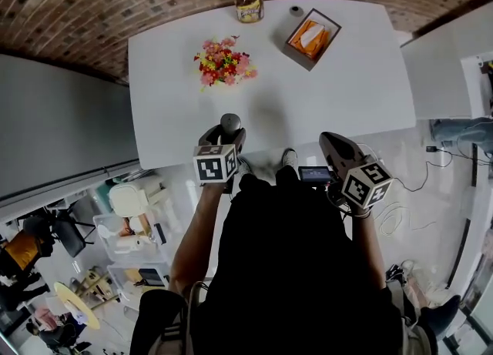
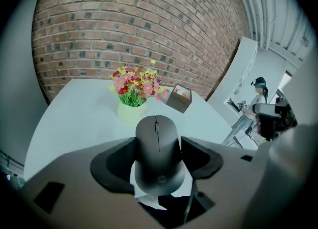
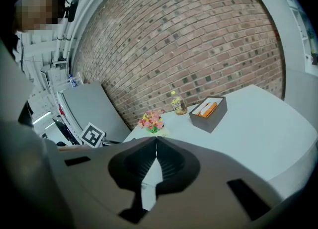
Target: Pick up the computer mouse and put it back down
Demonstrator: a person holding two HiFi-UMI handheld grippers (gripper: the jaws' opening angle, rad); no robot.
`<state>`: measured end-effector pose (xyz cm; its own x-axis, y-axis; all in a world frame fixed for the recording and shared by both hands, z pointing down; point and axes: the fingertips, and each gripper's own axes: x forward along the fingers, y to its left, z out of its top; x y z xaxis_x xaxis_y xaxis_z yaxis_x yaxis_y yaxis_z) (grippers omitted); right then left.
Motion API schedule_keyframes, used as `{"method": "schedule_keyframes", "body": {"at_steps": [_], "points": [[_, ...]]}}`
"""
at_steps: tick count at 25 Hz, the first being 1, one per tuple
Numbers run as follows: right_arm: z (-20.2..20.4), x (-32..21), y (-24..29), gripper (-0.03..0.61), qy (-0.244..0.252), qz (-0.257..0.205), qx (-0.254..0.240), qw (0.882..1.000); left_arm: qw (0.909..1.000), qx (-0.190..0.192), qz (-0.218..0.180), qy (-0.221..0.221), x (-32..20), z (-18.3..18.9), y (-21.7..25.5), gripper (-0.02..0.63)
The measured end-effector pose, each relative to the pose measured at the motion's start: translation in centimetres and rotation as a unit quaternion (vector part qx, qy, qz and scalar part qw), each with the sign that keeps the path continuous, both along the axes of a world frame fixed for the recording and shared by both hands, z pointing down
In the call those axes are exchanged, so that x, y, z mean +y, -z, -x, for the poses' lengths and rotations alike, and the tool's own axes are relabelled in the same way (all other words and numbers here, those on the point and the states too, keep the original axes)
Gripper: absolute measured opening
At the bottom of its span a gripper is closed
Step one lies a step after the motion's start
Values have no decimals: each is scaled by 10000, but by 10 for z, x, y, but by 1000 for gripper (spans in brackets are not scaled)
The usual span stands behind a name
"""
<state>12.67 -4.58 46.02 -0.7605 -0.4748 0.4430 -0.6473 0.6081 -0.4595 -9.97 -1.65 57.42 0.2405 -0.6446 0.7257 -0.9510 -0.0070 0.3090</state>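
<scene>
Light is bright, even and diffuse. In the head view the white table (image 1: pixel 339 92) is close to overexposed, with one faint, soft-edged shadow near the middle of its near side. The glossy floor (image 1: pixel 431 215) carries pale reflections. All three views are fisheye: the brick wall (image 1: pixel 115 7) bows into arcs, and both gripper views have black vignetted corners. In the left gripper view the computer mouse (image 2: pixel 158 148) reads matte, dark and crisp, while the flowers (image 2: pixel 136 85) behind it are slightly soft. The upper left of the right gripper view is washed out.
</scene>
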Motion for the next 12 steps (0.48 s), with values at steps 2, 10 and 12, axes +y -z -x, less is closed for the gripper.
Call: {"method": "schedule_keyframes", "body": {"at_steps": [2,10,12], "points": [[4,1,0,17,46,-2,-32,10000,9999,86,-92,63,4,1,8,303],[17,10,1,17,209,-16,-62,9998,9968,501,-538,300,19,4,40,302],[18,12,2,17,243,-29,-61,9997,9949,622,-715,342,21,2,49,302]]}}
